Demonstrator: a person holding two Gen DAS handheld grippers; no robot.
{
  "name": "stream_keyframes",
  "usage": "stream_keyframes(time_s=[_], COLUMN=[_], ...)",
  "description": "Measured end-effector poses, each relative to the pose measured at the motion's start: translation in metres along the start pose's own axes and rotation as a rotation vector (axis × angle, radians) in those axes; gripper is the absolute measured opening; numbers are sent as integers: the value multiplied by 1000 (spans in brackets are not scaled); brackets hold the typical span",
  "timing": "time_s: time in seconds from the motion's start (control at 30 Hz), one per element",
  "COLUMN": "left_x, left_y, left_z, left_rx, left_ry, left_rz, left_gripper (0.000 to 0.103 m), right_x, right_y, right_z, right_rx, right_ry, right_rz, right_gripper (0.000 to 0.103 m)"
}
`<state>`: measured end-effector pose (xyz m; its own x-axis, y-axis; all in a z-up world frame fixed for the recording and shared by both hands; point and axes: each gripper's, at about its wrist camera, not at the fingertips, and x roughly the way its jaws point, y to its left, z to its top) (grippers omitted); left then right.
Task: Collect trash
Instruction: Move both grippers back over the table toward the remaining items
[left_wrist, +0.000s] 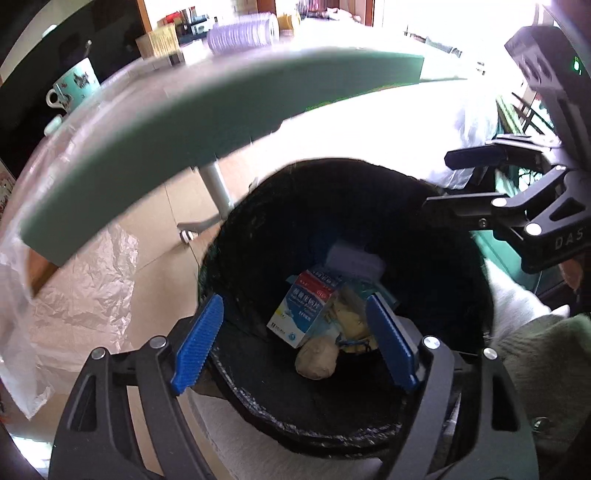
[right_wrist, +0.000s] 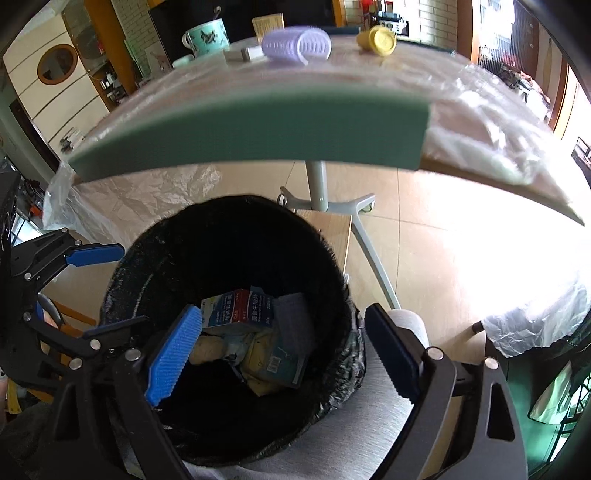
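Trash (left_wrist: 306, 314), a medicine box and wrappers, lies in the black bin (left_wrist: 258, 206) directly beneath both tongs, left (left_wrist: 295, 341) and right (right_wrist: 284, 350), which gape empty, evidently to drop things in.

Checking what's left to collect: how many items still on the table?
4 visible: mug at far left, small white box, purple roller in the middle, yellow bottle at right. The table's near edge may hide more.
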<state>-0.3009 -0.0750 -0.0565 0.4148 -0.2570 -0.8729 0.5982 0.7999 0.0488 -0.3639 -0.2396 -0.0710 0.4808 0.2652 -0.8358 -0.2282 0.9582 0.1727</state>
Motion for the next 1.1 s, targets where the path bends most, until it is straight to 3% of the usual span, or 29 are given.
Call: stream_keyframes(time_s=[0.13, 0.2, 0.3, 0.37, 0.5, 0.73, 0.93, 1.1], left_x=[-44, -74, -108, -113, -98, -36, 16, 45], left_y=[3, 5, 18, 30, 61, 117, 153, 175], left_z=[13, 26, 49, 69, 111, 172, 205, 222], left_rx=[9, 24, 40, 35, 2, -20, -51, -86], left_ry=[-94, -177, -315, -336, -327, -216, -130, -83], left_rz=[-41, -53, 0, 47, 127, 110, 61, -45], left_gripper=[81, 97, 101, 101, 101, 101, 101, 101], right_x=[-44, -69, -90, -89, -69, -22, 18, 37], right_y=[2, 1, -6, -14, -38, -72, -85, -89], right_z=[12, 24, 52, 75, 125, 190, 225, 237], right_rx=[-40, -66, -79, -71, -38, -26, -30, -35], right_ry=[-113, -206, -306, -321, -312, -233, -156, -116], right_rz=[0, -21, -63, -82, -134, -178, -190, -174], right_gripper=[92, 99, 99, 99, 99, 99, 99, 99])
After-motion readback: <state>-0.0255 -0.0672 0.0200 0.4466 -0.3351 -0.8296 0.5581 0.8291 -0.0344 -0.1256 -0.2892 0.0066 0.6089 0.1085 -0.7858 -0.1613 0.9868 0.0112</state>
